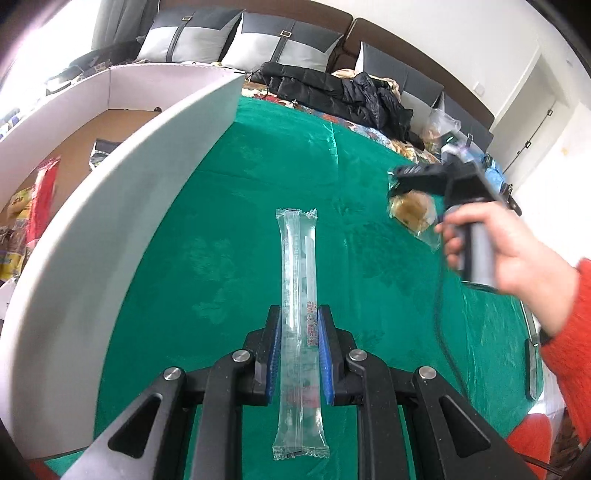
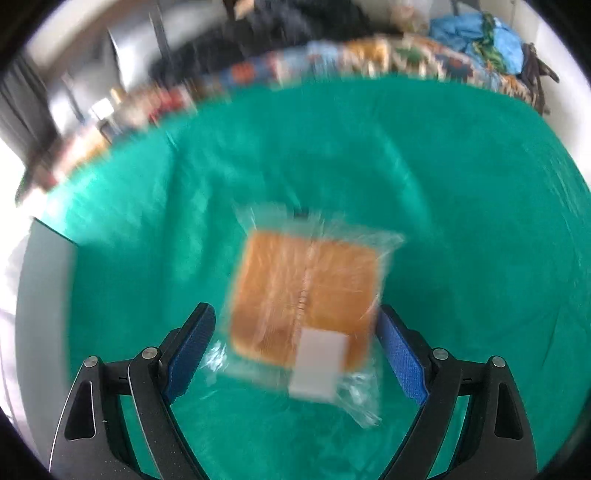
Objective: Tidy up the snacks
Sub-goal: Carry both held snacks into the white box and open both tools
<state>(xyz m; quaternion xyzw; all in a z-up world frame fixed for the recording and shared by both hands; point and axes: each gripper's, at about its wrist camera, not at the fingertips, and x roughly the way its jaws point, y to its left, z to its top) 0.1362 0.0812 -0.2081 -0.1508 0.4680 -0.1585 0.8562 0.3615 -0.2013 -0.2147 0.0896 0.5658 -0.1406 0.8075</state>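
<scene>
My left gripper (image 1: pixel 300 314) is shut on a long clear plastic snack tube (image 1: pixel 298 258) with red print, holding it above the green tablecloth (image 1: pixel 229 229). In the right wrist view, a square bread slice in a clear wrapper (image 2: pixel 306 291) with a white label lies on the cloth between the wide-open fingers of my right gripper (image 2: pixel 295 325). The image is blurred. In the left wrist view the right gripper (image 1: pixel 399 181) hovers over that wrapped bread (image 1: pixel 412 212), held by a hand in a red sleeve.
A large white cardboard box (image 1: pixel 122 206) stands at the left, with several snack packets (image 1: pixel 44 192) inside. A sofa with grey cushions (image 1: pixel 284 44) and a black jacket (image 1: pixel 343 92) lies behind the table. Blue fabric (image 2: pixel 476 33) sits at the far right.
</scene>
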